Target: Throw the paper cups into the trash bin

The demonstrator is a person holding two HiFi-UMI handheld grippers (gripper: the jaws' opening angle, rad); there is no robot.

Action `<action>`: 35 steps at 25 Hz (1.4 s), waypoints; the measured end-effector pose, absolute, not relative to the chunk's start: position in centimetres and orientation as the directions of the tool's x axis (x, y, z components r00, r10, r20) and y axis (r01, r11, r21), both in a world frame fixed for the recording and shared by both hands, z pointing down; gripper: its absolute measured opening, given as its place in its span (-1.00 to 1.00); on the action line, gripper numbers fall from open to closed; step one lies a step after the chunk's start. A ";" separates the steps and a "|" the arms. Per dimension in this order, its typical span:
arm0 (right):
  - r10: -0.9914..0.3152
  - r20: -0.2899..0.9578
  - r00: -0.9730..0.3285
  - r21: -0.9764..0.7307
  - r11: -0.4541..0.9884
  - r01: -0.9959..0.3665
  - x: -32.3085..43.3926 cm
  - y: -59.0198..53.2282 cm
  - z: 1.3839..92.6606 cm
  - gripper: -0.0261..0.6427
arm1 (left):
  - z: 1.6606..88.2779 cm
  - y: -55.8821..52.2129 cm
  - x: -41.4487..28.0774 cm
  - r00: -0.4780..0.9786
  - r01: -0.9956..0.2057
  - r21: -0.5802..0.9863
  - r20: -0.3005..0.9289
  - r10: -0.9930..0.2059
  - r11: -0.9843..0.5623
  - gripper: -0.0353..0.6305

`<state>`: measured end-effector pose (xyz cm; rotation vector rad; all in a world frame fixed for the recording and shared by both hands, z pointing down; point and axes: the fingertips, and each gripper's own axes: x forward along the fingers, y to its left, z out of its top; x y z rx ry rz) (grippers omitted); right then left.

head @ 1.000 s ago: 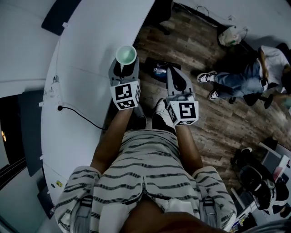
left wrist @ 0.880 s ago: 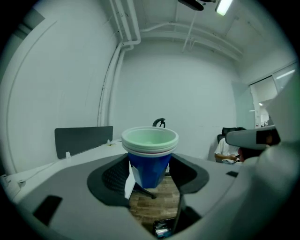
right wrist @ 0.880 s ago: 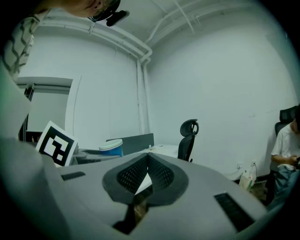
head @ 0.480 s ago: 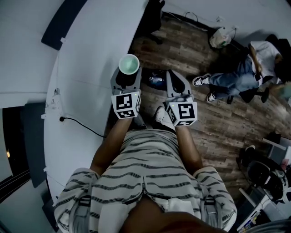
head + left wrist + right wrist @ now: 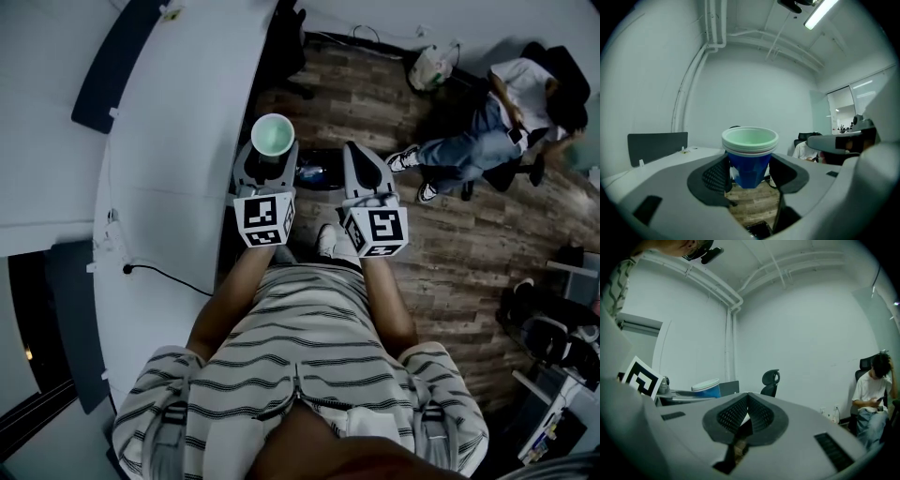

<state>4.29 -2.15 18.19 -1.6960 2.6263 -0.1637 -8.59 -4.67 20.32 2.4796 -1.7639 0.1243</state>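
A stack of paper cups (image 5: 273,134), blue outside with a white rim and pale green inside, stands upright between the jaws of my left gripper (image 5: 270,150). The pads press on both sides of the blue cup wall (image 5: 750,165), so my left gripper (image 5: 749,171) is shut on the stack at the white table's (image 5: 178,141) right edge. My right gripper (image 5: 356,155) hangs beside it over the wooden floor, shut and with nothing in it (image 5: 748,398). The dark trash bin (image 5: 317,170) stands on the floor below, between the two grippers. In the right gripper view the cups (image 5: 707,387) show at the left.
A person (image 5: 487,122) sits on a chair at the upper right. A black office chair (image 5: 286,42) and a white bag (image 5: 427,67) stand further back. A cable (image 5: 159,272) and a dark mat (image 5: 117,61) lie on the table. The holder's feet (image 5: 328,239) are near the bin.
Both grippers have moved forward and a little to the right, the left one carrying the cups from over the table to its edge. The view has swung, so the room has shifted.
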 end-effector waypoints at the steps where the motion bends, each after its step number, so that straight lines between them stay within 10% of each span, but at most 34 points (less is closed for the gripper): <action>1: -0.915 0.046 -0.402 -0.092 0.397 -0.913 4.8 -2.1 18.1 -0.88 | 20.3 -4.7 -8.0 0.340 -0.940 0.031 0.121 -0.932 -0.339 -0.05; 35: -0.932 0.212 -0.293 -0.148 0.266 -0.953 11.6 -3.6 25.3 -0.88 | 28.5 -7.7 0.8 0.466 -0.878 0.064 0.332 -0.820 -0.474 -0.05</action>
